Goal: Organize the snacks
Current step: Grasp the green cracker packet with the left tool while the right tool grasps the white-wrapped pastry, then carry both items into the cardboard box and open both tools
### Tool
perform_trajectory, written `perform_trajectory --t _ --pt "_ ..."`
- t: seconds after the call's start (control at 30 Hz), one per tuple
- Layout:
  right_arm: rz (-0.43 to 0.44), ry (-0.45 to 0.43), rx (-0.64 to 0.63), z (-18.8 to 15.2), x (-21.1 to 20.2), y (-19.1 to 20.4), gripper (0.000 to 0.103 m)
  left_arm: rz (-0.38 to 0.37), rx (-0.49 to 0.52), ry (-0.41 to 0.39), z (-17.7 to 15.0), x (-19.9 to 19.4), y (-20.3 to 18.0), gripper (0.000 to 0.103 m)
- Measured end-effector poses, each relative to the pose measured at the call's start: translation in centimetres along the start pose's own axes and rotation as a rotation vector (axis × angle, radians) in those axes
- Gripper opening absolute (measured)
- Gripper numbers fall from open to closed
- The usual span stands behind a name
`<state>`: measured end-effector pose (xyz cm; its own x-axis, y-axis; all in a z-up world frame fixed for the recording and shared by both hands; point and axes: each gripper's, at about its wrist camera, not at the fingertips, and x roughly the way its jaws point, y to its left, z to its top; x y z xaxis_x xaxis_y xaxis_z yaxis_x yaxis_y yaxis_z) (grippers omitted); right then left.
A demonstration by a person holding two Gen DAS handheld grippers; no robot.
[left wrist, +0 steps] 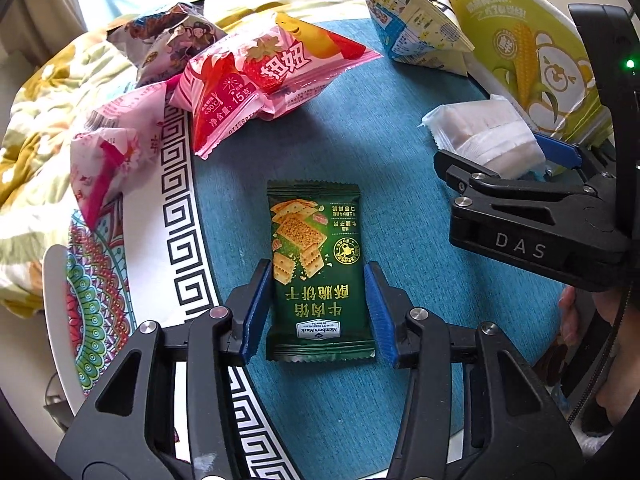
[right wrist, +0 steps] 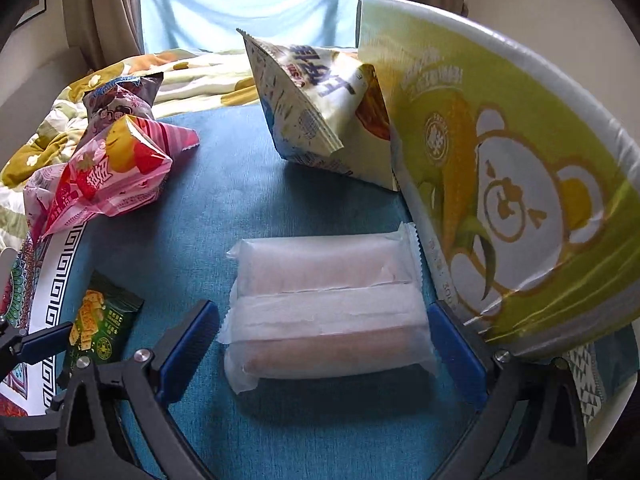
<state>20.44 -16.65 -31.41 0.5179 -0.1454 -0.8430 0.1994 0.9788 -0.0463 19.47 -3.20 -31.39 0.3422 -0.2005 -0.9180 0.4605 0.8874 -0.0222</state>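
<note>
Sorting looks barely begun: at lower centre the left gripper [left wrist: 316,312] clamps the dark green foil cracker packet [left wrist: 318,268], the right gripper [right wrist: 324,348] straddles the translucent white wrapped bar [right wrist: 326,304] wide open, and pink packets [left wrist: 256,84] remain scattered upper left.

Left wrist view: steep downward look, close over green cracker packet [left wrist: 320,276] on teal cloth [left wrist: 380,152]. Right wrist view: lower, more forward, close on white wrapped packet [right wrist: 328,308]. Both views share cracker packet, white packet, pink strawberry bag [left wrist: 256,80], corn bag [right wrist: 500,184].
</note>
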Motion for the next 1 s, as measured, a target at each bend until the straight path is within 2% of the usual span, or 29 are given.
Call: perform_trajectory --t 0.3,0.67,1.0 --pt "-0.027 0.003 -0.018 -0.3 0.2 0.2 0.102 -0.01 -0.001 0.002 0.4 -0.1 0.5 0.042" --pt "-0.032 -0.025 -0.068 -0.4 -0.5 1.5 0.072 -0.029 -0.033 0.004 0.2 -0.4 1.6 0.041" --pt "0.036 -0.062 -0.04 -0.3 -3.0 1.4 0.069 -0.043 -0.061 -0.039 0.3 -3.1 3.1 0.041"
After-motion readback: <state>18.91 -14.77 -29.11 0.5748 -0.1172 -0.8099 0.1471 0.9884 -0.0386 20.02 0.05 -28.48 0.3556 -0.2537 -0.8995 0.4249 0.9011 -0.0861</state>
